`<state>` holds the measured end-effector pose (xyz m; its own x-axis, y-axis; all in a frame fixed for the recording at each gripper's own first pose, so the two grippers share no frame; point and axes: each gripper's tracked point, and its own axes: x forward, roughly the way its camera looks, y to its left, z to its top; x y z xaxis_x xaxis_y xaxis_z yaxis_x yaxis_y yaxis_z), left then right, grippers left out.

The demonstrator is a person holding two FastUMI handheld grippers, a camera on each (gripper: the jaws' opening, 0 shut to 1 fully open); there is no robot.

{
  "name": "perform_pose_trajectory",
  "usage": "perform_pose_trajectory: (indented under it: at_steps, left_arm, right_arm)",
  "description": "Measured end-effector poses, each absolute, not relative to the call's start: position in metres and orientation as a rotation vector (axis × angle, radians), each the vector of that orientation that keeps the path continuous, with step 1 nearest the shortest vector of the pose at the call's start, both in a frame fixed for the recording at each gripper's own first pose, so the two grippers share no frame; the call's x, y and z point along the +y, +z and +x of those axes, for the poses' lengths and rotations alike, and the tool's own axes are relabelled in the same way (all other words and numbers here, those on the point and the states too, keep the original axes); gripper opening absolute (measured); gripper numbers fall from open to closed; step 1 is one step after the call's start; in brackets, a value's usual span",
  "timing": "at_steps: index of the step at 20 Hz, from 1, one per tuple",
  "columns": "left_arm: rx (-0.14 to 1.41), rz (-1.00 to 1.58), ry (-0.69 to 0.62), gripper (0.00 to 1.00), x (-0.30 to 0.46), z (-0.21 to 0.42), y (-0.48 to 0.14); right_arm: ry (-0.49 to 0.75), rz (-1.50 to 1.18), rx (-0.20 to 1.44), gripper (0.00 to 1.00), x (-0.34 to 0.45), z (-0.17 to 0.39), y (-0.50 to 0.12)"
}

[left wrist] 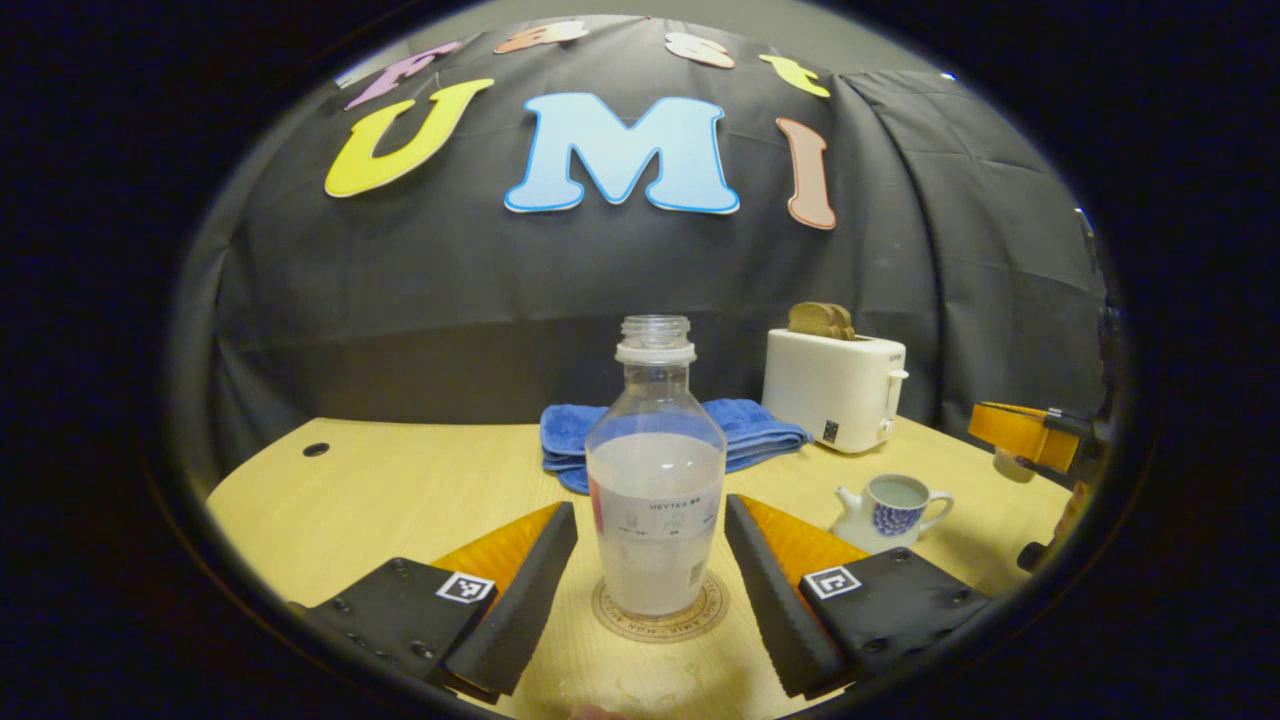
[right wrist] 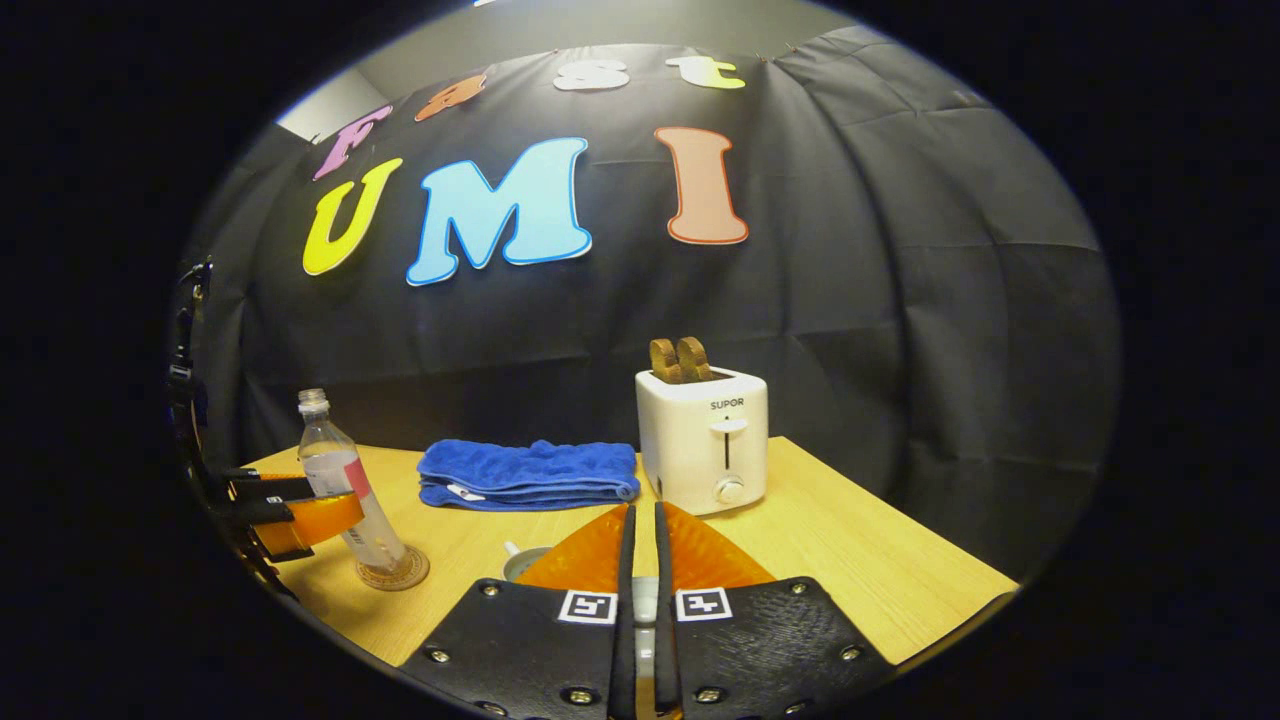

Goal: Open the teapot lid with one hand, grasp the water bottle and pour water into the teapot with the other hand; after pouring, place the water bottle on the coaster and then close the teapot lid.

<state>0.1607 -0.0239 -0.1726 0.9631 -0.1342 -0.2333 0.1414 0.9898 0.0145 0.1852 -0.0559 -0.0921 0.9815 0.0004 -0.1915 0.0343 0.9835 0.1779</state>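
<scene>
The clear water bottle (left wrist: 655, 450), uncapped and partly full, stands upright on the round coaster (left wrist: 700, 615). My left gripper (left wrist: 650, 512) is open, one finger on each side of the bottle with small gaps. The white-and-blue teapot (left wrist: 890, 510) sits to the right with no lid on and water inside. Above and right of it my right gripper (left wrist: 1030, 435) holds a small pale lid (left wrist: 1010, 466). In the right gripper view my right gripper (right wrist: 641, 512) is shut, a pale sliver of the lid (right wrist: 646, 600) between its fingers, above the teapot's rim (right wrist: 522, 562). The bottle (right wrist: 335, 470) and left gripper (right wrist: 290, 520) stand at the left.
A white toaster (left wrist: 835, 385) with bread slices stands at the back right of the wooden table (left wrist: 400, 480). A folded blue towel (left wrist: 745, 425) lies behind the bottle. The table's right edge (right wrist: 900, 520) runs past the toaster.
</scene>
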Motion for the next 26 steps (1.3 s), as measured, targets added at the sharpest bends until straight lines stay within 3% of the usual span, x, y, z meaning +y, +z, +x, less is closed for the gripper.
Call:
perform_pose_trajectory:
  at_steps: [8, 17, 26]
  left_arm:
    - [0.163, -0.040, -0.178, 1.00, -0.031, 0.124, -0.162]
    - [0.140, -0.032, -0.189, 1.00, -0.018, 0.123, -0.151]
    - [0.148, -0.039, -0.198, 1.00, -0.019, 0.124, -0.154]
  right_arm:
    - [0.107, 0.234, 0.154, 0.07, -0.005, 0.230, -0.079]
    - [0.106, 0.304, 0.220, 0.07, 0.002, 0.261, -0.119]
    - [0.092, 0.152, 0.216, 0.07, 0.010, 0.262, -0.129]
